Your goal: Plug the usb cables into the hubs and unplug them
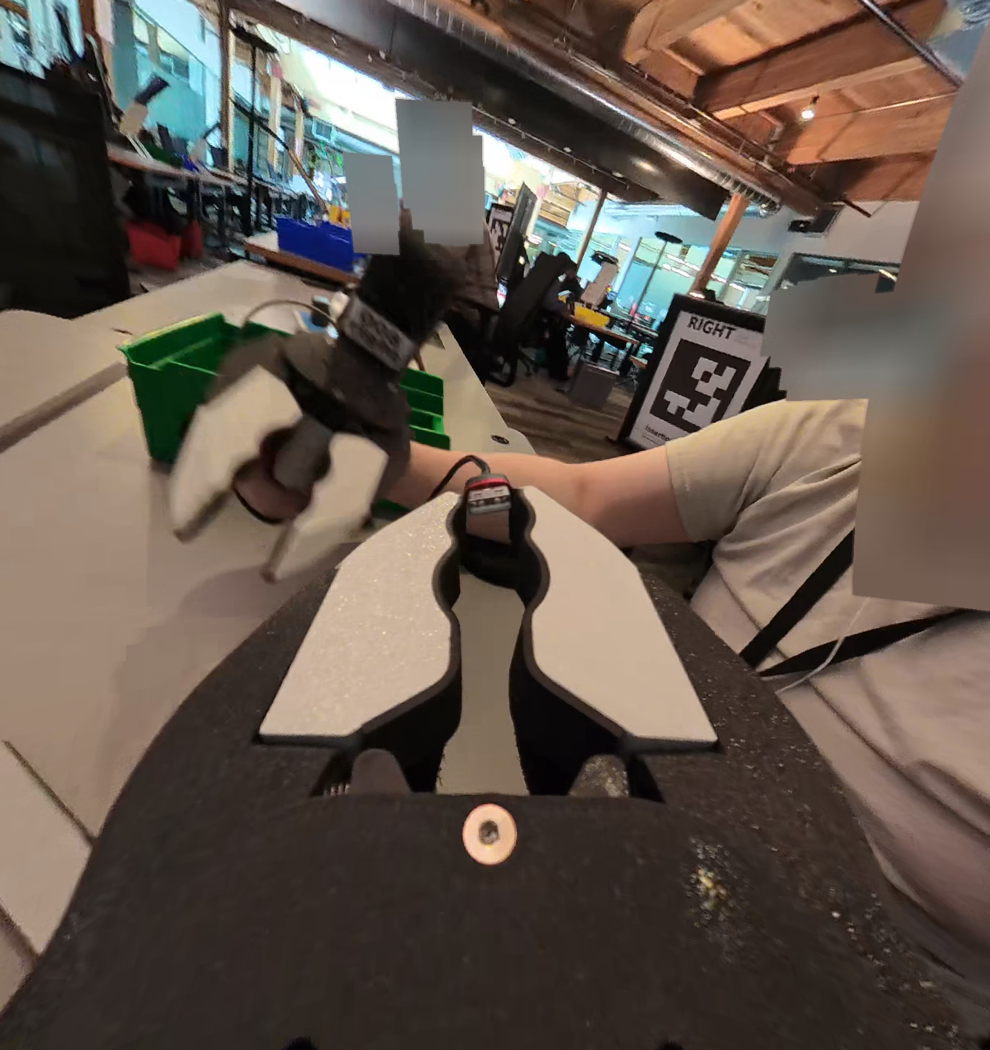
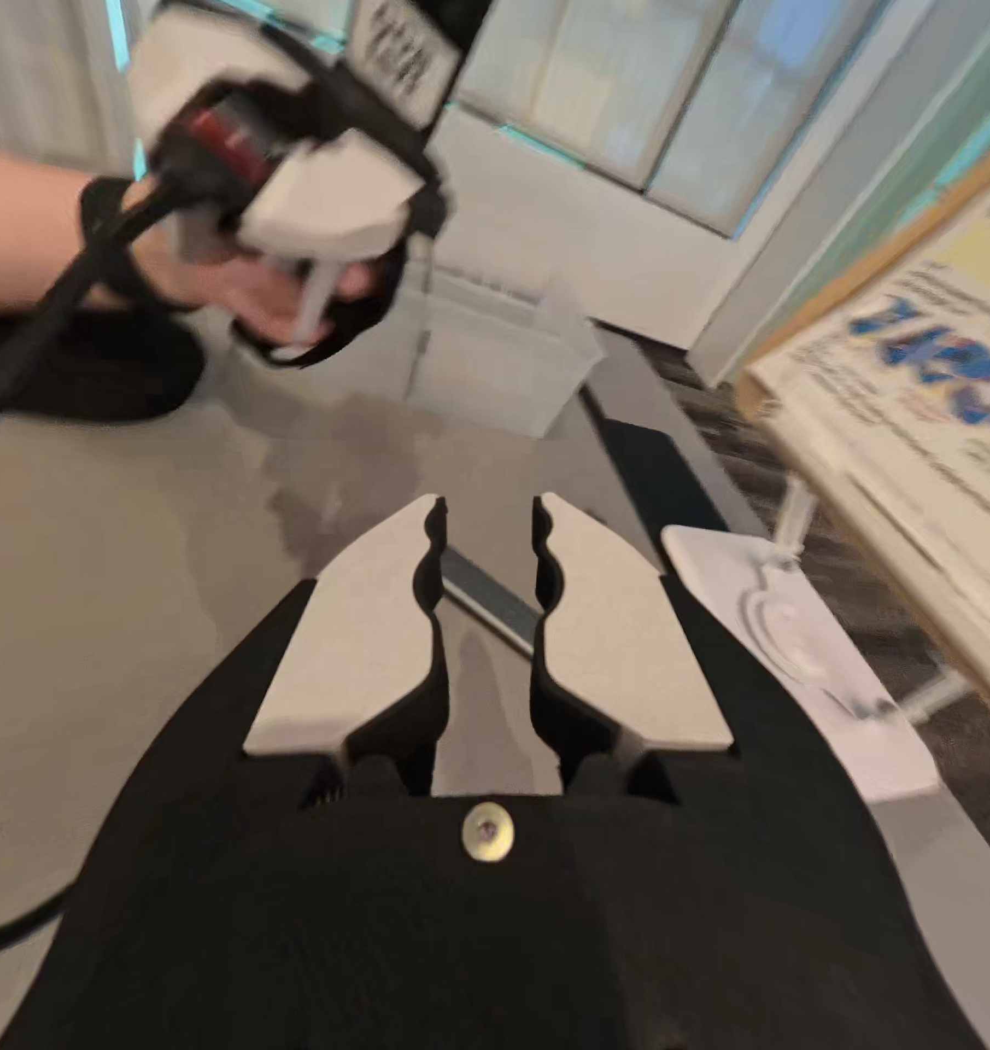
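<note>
My left gripper point(image 1: 489, 514) is shut on a USB plug point(image 1: 487, 493) with a red and black housing; its metal end sticks out past the fingertips and a thin black cable point(image 1: 452, 474) runs off behind it. It is held up above the table. My right gripper point(image 2: 488, 503) is open and empty, low over the grey table point(image 2: 112, 568). A flat silver-grey bar point(image 2: 489, 602) lies on the table under its fingers; I cannot tell whether it is a hub. The right gripper point(image 1: 228, 545) shows blurred in the left wrist view. The left gripper point(image 2: 208, 142) shows blurred at the upper left of the right wrist view.
Green bins point(image 1: 174, 375) stand on the table behind the right gripper. A person in a beige shirt point(image 1: 765, 483) is close on the right. A white lamp base point(image 2: 765, 625) and a leaning poster board point(image 2: 907, 426) are at the table's right edge. A black cable point(image 2: 27, 352) crosses the left side. One gripper's finger ends stand about 11 cm off the other's.
</note>
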`<state>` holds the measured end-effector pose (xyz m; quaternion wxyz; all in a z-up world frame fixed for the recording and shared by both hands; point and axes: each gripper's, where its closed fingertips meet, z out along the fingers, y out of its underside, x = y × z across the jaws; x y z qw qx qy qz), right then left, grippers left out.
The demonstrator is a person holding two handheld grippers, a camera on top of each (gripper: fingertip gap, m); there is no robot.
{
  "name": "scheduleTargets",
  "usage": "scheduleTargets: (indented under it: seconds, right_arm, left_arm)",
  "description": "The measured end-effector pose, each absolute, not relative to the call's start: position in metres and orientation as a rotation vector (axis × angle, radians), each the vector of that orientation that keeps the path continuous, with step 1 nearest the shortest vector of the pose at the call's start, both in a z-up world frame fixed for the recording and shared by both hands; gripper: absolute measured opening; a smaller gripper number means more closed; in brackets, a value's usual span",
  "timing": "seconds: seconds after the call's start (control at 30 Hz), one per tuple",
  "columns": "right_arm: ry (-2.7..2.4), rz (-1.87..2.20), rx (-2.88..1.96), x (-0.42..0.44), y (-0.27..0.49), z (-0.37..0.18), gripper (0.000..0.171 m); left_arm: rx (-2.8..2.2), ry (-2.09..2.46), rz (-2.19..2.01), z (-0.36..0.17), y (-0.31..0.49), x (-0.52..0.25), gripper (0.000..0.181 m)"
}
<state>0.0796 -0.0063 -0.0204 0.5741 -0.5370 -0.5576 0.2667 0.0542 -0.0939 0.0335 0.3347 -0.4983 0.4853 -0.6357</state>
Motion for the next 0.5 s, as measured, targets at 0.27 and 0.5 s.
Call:
scheduleTargets:
  seconds: [0.27, 0.5]
  right_arm:
    - [-1.136, 1.376, -1.163, 0.035, -0.065, 0.031, 0.026]
    - [-0.871, 1.519, -1.286, 0.040, -0.040, 0.043, 0.015]
  left_arm:
    - [-1.292, 1.104, -1.471, 0.040, -0.059, 0.030, 0.014]
    - [-1.347, 1.103, -1.279, 0.029, -0.047, 0.033, 0.014]
